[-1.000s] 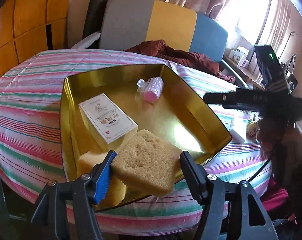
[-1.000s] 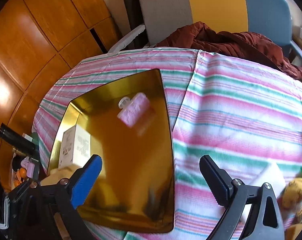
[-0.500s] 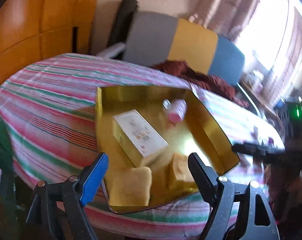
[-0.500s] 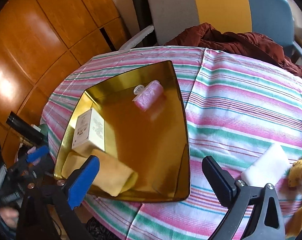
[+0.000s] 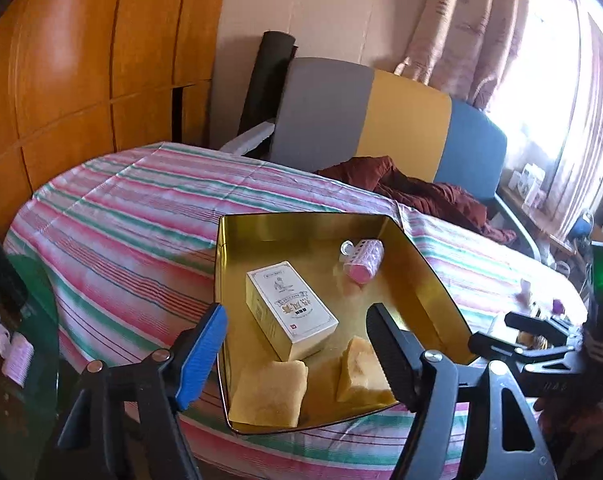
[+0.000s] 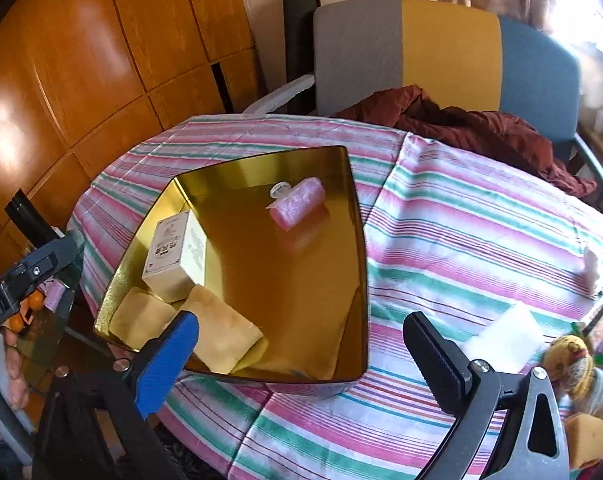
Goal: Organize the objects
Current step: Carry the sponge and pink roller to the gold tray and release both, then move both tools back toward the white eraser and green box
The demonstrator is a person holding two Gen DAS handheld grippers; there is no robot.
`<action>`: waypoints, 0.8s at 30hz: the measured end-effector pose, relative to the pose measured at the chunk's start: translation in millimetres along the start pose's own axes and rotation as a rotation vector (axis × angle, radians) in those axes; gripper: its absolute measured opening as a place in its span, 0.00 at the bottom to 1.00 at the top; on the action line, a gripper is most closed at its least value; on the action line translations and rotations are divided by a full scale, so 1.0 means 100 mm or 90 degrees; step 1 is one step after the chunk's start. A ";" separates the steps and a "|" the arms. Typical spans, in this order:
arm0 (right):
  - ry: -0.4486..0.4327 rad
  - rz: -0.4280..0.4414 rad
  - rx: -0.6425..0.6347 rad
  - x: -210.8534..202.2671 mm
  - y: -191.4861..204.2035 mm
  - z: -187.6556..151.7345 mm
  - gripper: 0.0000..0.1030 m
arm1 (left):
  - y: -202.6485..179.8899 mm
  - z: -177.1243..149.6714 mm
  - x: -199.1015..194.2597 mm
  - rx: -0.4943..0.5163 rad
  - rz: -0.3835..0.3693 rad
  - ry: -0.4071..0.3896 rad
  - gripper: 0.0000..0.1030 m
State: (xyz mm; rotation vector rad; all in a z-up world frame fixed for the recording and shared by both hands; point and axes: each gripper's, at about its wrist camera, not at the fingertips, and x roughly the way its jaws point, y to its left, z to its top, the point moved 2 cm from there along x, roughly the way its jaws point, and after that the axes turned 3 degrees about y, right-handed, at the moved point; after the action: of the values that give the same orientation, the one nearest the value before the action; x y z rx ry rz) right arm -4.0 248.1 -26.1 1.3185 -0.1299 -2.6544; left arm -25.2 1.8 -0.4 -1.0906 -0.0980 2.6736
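Observation:
A gold tray [image 5: 433,276] [image 6: 353,216] sits on the striped tablecloth. In it lie a white box [image 5: 291,310] [image 6: 177,256], a pink hair roller [image 5: 363,260] [image 6: 299,202] and a yellow sponge [image 6: 217,328], seen with its reflection in the tray wall [image 5: 271,394]. My left gripper [image 5: 297,340] is open and empty, hovering just before the tray's near edge. My right gripper [image 6: 301,352] is open and empty above the tray's near corner. A white block [image 6: 503,338], a yellow toy [image 6: 569,364] and another sponge [image 6: 585,440] lie on the table at right.
A grey, yellow and blue chair [image 5: 381,120] with a dark red cloth [image 5: 417,192] stands behind the table. Wooden panels [image 5: 81,60] fill the left. A glass side table [image 5: 17,360] with small items is at lower left.
My left gripper let go of the yellow sponge, which now lies in the tray, and pulled back and up. My right gripper drew back a little.

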 end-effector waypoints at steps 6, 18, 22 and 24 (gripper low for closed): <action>-0.007 -0.020 0.020 -0.09 -0.17 -0.06 1.00 | -0.13 -0.01 0.02 0.030 -0.012 0.011 0.71; 0.003 -0.094 0.118 -0.32 -0.89 -0.41 1.00 | -0.72 0.03 0.10 0.111 -0.107 0.032 0.71; -0.005 -0.130 0.169 -0.53 -1.25 -0.58 1.00 | -0.99 0.02 0.16 0.142 -0.142 0.048 0.71; -0.011 -0.147 0.190 -0.65 -1.41 -0.64 1.00 | -1.16 0.01 0.19 0.163 -0.161 0.059 0.70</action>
State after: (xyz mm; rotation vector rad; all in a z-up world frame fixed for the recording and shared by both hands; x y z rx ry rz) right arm 68.8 398.6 -35.9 1.4764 -0.4136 -2.9303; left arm -15.1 119.0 5.6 -1.0422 0.1130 2.3327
